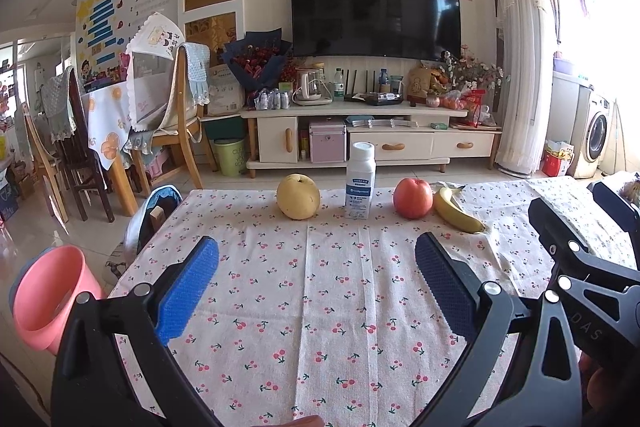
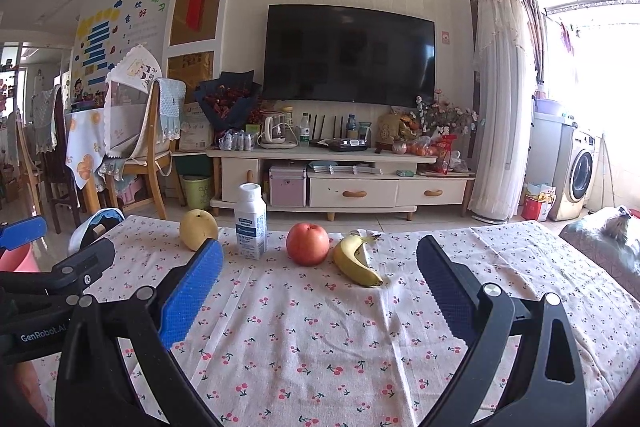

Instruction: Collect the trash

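A white plastic bottle point(image 1: 360, 183) stands upright at the far edge of the table with the cherry-print cloth point(image 1: 320, 307); it also shows in the right wrist view point(image 2: 251, 222). A pink bin point(image 1: 48, 299) stands on the floor left of the table. My left gripper point(image 1: 316, 259) is open and empty above the cloth, well short of the bottle. My right gripper point(image 2: 320, 259) is open and empty, to the right of the left one, also short of the row of things.
A yellow pear point(image 1: 298, 197), a red apple point(image 1: 413, 197) and a banana point(image 1: 456, 213) flank the bottle. A blue-and-white bag point(image 1: 154, 215) sits by the table's left corner. Chairs point(image 1: 176, 123) and a TV cabinet point(image 1: 360, 131) stand beyond.
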Tool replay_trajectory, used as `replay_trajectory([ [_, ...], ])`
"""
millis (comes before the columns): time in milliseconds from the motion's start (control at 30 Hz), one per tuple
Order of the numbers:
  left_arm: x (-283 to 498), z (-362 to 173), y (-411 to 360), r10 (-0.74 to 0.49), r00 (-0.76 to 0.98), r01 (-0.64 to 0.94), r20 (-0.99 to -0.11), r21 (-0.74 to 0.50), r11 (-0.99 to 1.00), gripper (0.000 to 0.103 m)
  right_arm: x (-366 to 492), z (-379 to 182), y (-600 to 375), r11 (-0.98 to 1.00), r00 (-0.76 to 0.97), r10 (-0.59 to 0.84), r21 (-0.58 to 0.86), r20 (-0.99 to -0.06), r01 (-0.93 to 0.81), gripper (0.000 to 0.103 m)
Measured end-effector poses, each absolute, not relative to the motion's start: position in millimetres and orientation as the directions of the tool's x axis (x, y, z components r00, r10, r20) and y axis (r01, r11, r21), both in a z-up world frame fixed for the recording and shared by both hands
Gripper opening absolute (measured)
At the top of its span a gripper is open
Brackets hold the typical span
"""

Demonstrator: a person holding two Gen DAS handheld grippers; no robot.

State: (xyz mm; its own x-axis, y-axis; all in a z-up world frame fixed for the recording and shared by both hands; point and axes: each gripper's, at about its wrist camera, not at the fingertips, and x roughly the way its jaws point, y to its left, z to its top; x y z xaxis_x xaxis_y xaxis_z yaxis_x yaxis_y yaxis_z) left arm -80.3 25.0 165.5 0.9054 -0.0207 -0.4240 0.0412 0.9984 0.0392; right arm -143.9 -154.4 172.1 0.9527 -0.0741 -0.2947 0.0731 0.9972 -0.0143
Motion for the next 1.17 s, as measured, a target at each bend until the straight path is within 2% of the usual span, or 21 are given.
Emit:
replay_trajectory([
  [667, -66, 141, 33, 0.003, 0.890, 0.022, -0.456, 0.049, 0.999, 0.099, -129, 149, -150, 0.998, 0.935, -0.064, -0.036, -0.350, 0.055, 0.096],
  [833, -49, 106, 37, 0.019, 0.846, 0.005, -0.533, 0.043, 0.999, 0.099, -114, 134, -152, 0.999, 0.908, -0.041, -0.006, -0.418, 0.042, 0.096],
  [1100, -10, 37, 54, 0.087, 0.707, -0.080, -0.702, 0.043, 0.996, 0.099, -65, 79, -159, 0.995, 0.758, -0.051, 0.035, -0.651, 0.097, 0.096],
  [1167, 2, 26, 58, 0.075, 0.651, -0.094, -0.755, 0.018, 0.995, 0.099, -61, 71, -158, 0.994, 0.737, -0.057, 0.027, -0.674, 0.102, 0.096],
])
